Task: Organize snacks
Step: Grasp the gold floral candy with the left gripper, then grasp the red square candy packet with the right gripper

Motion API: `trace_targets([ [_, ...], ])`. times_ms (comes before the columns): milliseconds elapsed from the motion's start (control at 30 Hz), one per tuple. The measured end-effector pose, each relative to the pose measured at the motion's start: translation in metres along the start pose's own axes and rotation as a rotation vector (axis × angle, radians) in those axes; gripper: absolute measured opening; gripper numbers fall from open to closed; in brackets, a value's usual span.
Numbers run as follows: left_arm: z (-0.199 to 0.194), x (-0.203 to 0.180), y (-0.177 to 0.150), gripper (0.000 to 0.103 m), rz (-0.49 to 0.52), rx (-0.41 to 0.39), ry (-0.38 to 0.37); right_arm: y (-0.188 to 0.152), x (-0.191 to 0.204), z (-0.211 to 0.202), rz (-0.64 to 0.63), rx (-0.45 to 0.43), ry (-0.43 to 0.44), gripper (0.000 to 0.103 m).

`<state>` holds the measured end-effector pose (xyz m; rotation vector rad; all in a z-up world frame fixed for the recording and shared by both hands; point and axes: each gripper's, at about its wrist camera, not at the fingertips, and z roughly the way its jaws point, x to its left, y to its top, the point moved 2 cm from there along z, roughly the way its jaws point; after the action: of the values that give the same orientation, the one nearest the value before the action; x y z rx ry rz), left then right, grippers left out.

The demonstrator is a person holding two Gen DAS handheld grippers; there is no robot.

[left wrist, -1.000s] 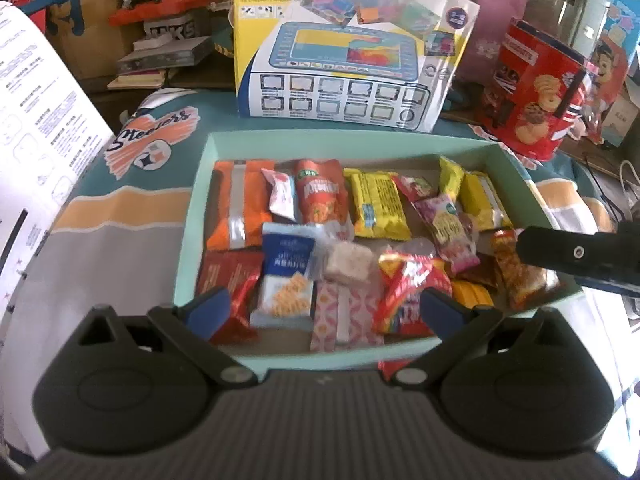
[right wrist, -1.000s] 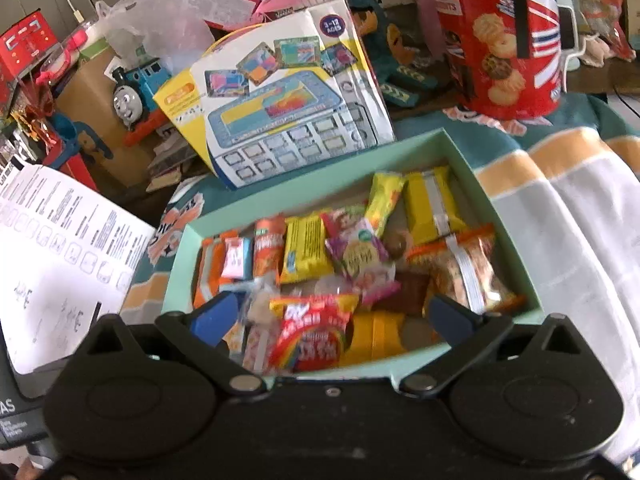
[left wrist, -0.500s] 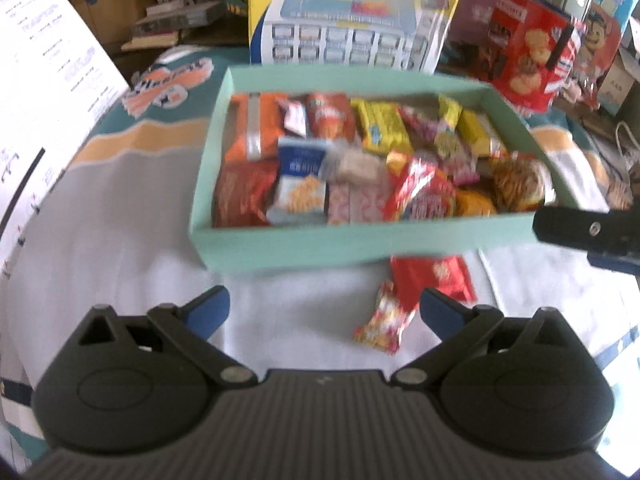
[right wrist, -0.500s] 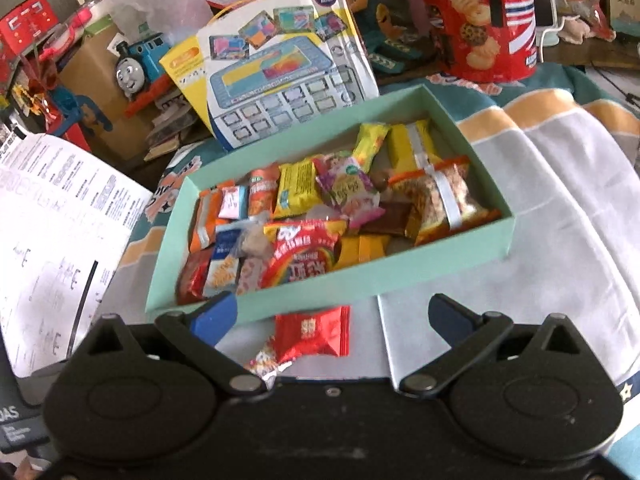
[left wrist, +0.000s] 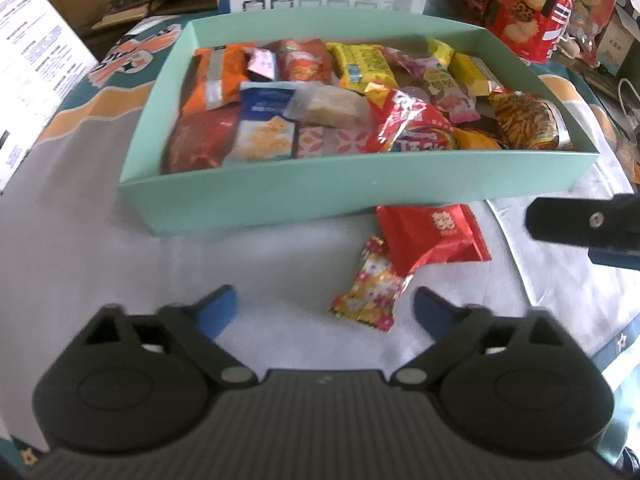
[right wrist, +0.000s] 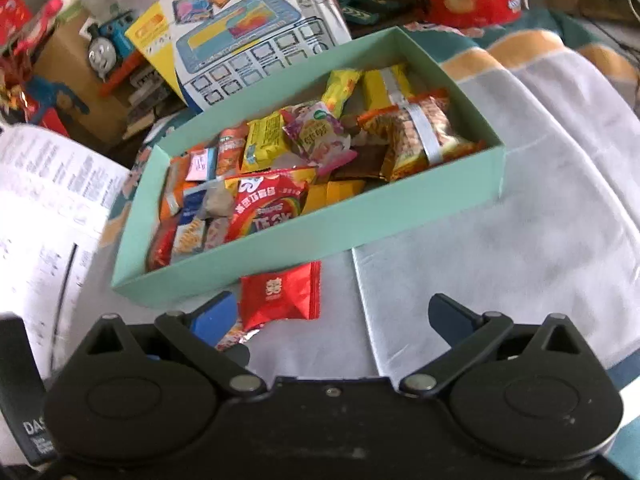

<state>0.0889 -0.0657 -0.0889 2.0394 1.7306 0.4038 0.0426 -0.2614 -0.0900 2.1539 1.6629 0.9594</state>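
Both grippers have pulled back from the mint-green cardboard box, so we now see its near wall and two packets lying loose on the white cloth in front of it. We hold the left gripper with its jaws wide apart and empty; the right gripper is likewise spread wide and holds nothing.

The red foil packet lies just outside the box, touching or nearly touching the near wall. The small flower-printed candy wrapper lies nearer us, its upper end tucked against the red packet. Its long axis runs roughly away from us, tilted slightly right.

In the left wrist view the flower-printed wrapper sits ahead, between the fingertips and slightly right of centre. In the right wrist view the red packet lies just ahead of the left fingertip, left of centre. We judge the left gripper better aligned for the wrapper and the right gripper nearer the red packet. Either pick ends in the box.
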Motion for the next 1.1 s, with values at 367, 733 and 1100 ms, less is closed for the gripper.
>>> trace_targets([
  [367, -0.005, 0.03, -0.005, 0.025, -0.021, -0.042, -0.019, 0.007, 0.036, 0.027, -0.096, -0.005, 0.023, 0.049],
  [733, -0.009, 0.065, -0.014, 0.027, -0.132, -0.044, -0.047, -0.006, 0.042, 0.047, -0.102, 0.13, 0.067, 0.032],
  [1100, -0.009, 0.071, -0.016, 0.027, -0.158, -0.046, -0.076, 0.005, 0.057, 0.029, -0.193, 0.073, 0.107, 0.036],
])
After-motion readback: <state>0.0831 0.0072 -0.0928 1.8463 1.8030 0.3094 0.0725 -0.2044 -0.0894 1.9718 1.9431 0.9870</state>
